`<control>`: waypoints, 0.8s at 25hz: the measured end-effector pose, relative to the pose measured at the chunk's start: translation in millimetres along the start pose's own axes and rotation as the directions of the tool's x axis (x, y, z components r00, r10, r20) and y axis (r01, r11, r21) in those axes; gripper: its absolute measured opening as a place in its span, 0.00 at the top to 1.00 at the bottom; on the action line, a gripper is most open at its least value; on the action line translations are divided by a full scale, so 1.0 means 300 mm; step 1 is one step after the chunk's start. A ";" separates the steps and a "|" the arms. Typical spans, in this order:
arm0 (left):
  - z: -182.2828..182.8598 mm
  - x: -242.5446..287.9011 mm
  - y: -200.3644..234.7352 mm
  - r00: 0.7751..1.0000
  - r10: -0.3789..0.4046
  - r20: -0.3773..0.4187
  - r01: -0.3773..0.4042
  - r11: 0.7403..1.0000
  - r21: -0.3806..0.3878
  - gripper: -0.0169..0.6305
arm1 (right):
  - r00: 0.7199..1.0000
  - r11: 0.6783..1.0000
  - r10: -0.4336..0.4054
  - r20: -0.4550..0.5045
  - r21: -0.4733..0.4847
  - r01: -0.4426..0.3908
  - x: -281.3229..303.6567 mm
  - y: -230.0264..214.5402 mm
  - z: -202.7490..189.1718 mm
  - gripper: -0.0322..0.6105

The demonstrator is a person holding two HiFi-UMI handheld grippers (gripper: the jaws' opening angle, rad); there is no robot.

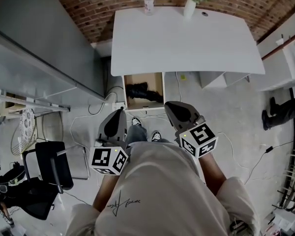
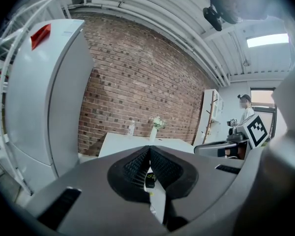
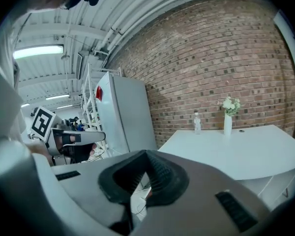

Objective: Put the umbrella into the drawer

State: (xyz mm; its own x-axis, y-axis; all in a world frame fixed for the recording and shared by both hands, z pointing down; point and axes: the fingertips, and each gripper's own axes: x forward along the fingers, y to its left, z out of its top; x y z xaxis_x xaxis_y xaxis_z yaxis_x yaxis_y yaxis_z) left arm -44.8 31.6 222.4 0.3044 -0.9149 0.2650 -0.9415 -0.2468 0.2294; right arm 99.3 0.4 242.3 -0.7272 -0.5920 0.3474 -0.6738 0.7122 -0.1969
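A water bottle [image 1: 148, 3] and a vase of white flowers [image 1: 189, 7] stand on the white table [image 1: 187, 41] by the brick wall [image 1: 98, 4].

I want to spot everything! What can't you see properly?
- Head view: the dark thing in the drawer is too small and shadowed to name; the table covers the drawer's back.
- Head view: the label on the bottle is too small to read.
- Right gripper view: the right gripper hides the drawer.

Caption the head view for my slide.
Left gripper and right gripper, shut and empty, face the open drawer holding the umbrella.
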 end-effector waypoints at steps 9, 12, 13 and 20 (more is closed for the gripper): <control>-0.011 -0.046 -0.037 1.000 0.002 0.005 -0.002 1.000 0.003 0.95 | 0.999 0.999 -0.050 0.018 0.008 0.050 -0.071 0.008 -0.010 0.93; -0.016 -0.049 -0.042 1.000 -0.001 0.003 0.001 1.000 0.011 0.95 | 0.998 0.998 -0.060 0.013 0.008 0.059 -0.074 0.005 -0.019 0.93; -0.015 -0.049 -0.043 1.000 -0.002 0.002 0.002 1.000 0.012 0.95 | 0.998 0.998 -0.061 0.012 0.009 0.061 -0.074 0.004 -0.020 0.93; -0.021 -0.053 -0.059 1.000 -0.001 -0.010 0.002 1.000 0.030 0.95 | 0.999 0.999 -0.048 0.003 0.011 0.048 -0.085 0.005 -0.031 0.93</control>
State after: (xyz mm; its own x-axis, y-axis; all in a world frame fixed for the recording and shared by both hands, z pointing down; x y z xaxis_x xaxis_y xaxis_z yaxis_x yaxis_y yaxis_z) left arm -32.0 52.6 219.9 0.3071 -0.9114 0.2741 -0.9450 -0.2579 0.2012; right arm 118.1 20.1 241.8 -0.6946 -0.6265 0.3536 -0.7091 0.6790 -0.1899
